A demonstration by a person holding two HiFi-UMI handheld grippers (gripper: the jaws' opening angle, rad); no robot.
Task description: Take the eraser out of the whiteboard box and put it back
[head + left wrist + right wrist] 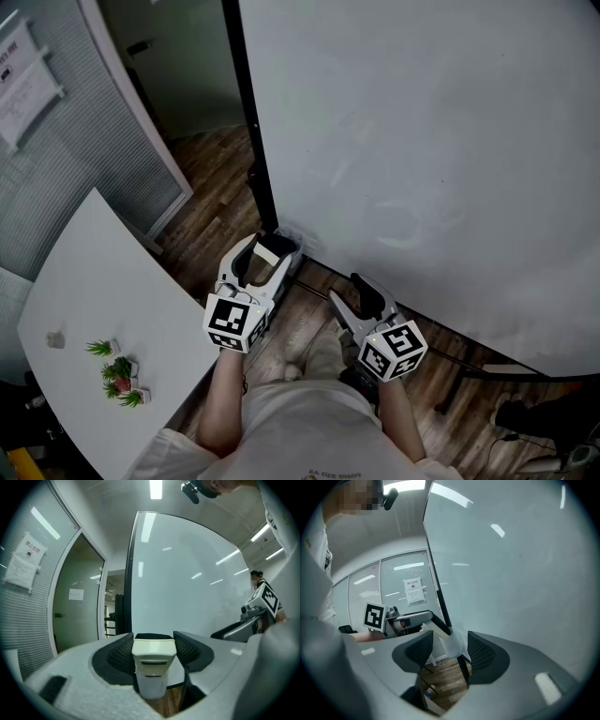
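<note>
Evidently we hold the left claw (153,644) pinched level on the cream eraser (153,667), its far end at the whiteboard box (453,645), probably so it slides straight in or out, while the right claw (450,651) hangs spread and empty.

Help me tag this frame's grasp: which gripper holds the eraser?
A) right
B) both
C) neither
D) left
D: the left gripper is closed on the cream eraser, while the right gripper stands open with nothing held in it.
</note>
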